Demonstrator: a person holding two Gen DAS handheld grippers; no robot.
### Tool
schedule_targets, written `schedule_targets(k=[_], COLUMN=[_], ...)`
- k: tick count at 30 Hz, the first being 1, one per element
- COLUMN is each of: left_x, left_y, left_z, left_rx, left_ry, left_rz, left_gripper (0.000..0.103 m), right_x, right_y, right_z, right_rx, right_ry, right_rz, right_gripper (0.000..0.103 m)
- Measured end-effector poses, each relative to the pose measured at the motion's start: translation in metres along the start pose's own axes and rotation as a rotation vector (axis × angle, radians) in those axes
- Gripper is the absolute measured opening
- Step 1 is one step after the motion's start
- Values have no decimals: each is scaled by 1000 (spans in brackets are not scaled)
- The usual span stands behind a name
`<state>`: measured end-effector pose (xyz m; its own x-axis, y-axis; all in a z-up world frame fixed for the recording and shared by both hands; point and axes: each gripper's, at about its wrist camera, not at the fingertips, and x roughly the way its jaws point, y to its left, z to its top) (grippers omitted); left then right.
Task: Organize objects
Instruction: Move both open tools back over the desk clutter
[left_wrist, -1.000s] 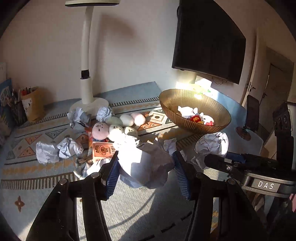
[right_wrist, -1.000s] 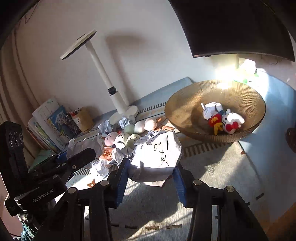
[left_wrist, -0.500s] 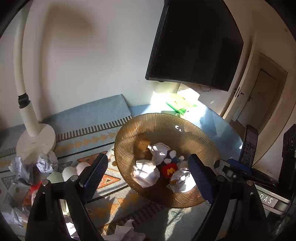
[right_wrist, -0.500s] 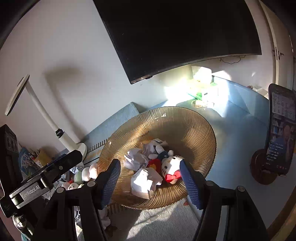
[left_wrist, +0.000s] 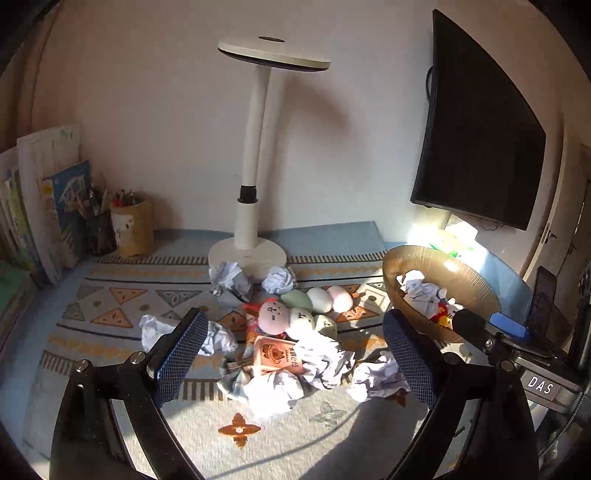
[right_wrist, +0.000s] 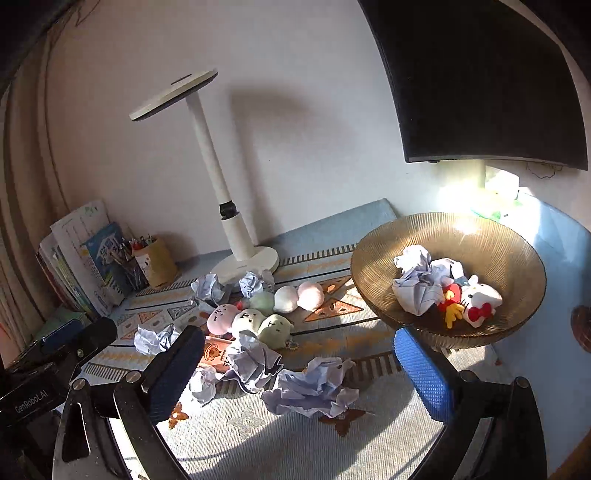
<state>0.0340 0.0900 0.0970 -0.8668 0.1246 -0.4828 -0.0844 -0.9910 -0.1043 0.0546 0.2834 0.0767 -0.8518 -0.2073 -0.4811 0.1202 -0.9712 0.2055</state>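
Note:
An amber ribbed bowl (right_wrist: 480, 236) (left_wrist: 461, 273) stands at the right and holds crumpled paper (right_wrist: 417, 284) and small plush toys (right_wrist: 478, 302). Several crumpled paper balls (right_wrist: 310, 387) (left_wrist: 325, 358), plush eggs (right_wrist: 273, 317) (left_wrist: 295, 317) and an orange card (left_wrist: 279, 354) lie on the patterned mat. My left gripper (left_wrist: 295, 354) is open and empty above the pile. My right gripper (right_wrist: 299, 373) is open and empty above the nearest paper ball. Each gripper shows at the edge of the other's view.
A white desk lamp (left_wrist: 251, 206) (right_wrist: 229, 221) stands behind the pile. A pencil cup (left_wrist: 133, 225) and books (left_wrist: 40, 206) stand at the left. A dark monitor (left_wrist: 476, 133) hangs at the right. A phone on a stand (left_wrist: 543, 299) sits beyond the bowl.
A second ago each gripper was shut on a crumpled paper. Both swung over the bowl and let go. Both have now swung back left over the pile, open and empty.

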Motion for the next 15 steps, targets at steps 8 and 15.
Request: schedule_targets(k=[8, 15], left_x=[40, 50], left_y=[66, 70], left_z=[-58, -71], left_rx=[-49, -68], left_ry=[69, 126], left_rz=[188, 118], left_gripper=[98, 98], right_x=[49, 52], right_y=[-2, 7], right_z=[-32, -36], right_rx=[13, -27], right_ry=[80, 98], right_rz=[-40, -26], right_gripper=[103, 103])
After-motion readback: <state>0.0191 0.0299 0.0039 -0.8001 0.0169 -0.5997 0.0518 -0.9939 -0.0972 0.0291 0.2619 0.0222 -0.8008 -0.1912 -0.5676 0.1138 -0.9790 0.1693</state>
